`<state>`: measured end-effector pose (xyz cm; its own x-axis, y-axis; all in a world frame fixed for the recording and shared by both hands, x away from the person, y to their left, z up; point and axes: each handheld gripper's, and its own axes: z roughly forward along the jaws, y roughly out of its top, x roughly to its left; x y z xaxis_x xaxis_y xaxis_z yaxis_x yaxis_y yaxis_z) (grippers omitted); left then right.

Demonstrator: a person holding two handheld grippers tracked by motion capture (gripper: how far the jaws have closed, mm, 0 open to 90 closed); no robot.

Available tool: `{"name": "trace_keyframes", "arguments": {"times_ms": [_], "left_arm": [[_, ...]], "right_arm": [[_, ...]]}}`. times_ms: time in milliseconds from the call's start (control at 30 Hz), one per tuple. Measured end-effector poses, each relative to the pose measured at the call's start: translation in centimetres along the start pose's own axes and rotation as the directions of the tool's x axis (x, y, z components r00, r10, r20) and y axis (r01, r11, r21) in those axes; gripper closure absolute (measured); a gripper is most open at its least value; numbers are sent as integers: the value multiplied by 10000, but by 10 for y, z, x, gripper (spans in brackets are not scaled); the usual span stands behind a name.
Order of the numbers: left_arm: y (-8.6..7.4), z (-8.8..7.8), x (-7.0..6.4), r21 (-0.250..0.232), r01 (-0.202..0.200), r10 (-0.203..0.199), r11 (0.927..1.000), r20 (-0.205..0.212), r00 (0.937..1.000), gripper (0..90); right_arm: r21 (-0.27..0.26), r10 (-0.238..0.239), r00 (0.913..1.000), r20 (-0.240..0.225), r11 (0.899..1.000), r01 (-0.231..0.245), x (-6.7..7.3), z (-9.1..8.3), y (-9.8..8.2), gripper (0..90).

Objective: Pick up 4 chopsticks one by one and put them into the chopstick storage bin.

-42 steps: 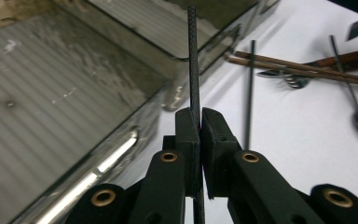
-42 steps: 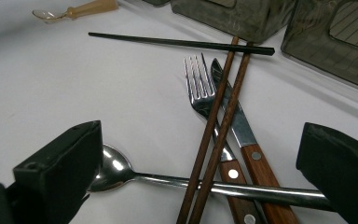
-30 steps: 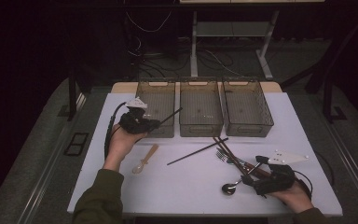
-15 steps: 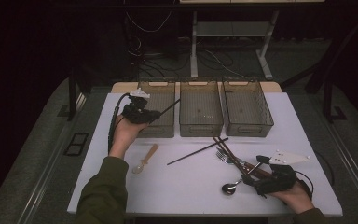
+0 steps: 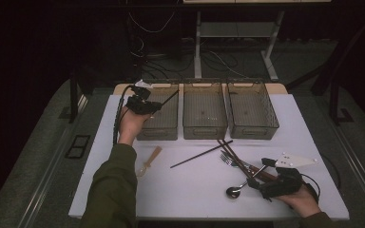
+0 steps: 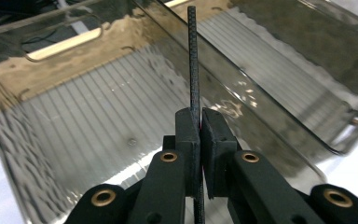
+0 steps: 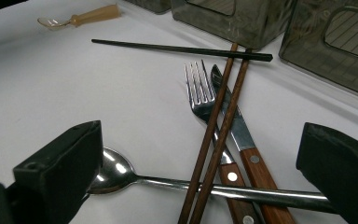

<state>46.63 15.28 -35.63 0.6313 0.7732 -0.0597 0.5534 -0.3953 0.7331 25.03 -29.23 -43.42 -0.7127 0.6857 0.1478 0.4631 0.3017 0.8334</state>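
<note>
The left gripper (image 5: 158, 107) has its jaws pressed together on a black chopstick (image 6: 194, 56), pinching it near one end so that the rest of the stick runs straight out ahead of the pads, as the left gripper view shows. In the high view that chopstick (image 5: 169, 99) slants up and away from the hand over the leftmost bin (image 5: 167, 127), the first of three clear bins standing in a row along the far edge of the table (image 5: 190, 190). What the coming move seems to turn on is that the stick's long axis already points into this bin, whose ribbed floor lies directly below and ahead of the jaws, so a release here would likely drop it inside, lengthwise or slightly across. The middle bin (image 5: 204, 130) and right bin (image 5: 253, 128) stand just beside it, farther from this hand. The right gripper (image 5: 262, 186) rests near the table's near right corner with its jaws spread wide and nothing between them; ahead of it lie a spoon (image 7: 121, 173), a fork (image 7: 198, 93), a wood-handled knife (image 7: 242, 140), a pair of brown chopsticks (image 7: 219, 130) crossing them, and a second black chopstick (image 7: 177, 48) lying crosswise beyond. A small wooden-handled spoon (image 5: 149, 161) sits nearer the left edge. The table is white and matte; the room around it is dark, with cables and a metal stand behind.
</note>
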Motion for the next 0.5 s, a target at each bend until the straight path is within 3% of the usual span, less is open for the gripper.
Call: {"name": "trace_keyframes", "arguments": {"times_ms": [133,433,500], "left_arm": [[6,4,4,84,-161,164,9998,-289,9994,854],[7,15,14,-489,348,-361,9982,-247,9990,854],[6,19,16,-471,313,-327,9984,-280,9991,854]], "right_arm": [[-36,7,10000,-12,10000,-7,0,0,0,9],[-78,-5,10000,-47,10000,5,0,-1,0,9],[-73,4,10000,-47,10000,-4,0,-1,1,8]]}}
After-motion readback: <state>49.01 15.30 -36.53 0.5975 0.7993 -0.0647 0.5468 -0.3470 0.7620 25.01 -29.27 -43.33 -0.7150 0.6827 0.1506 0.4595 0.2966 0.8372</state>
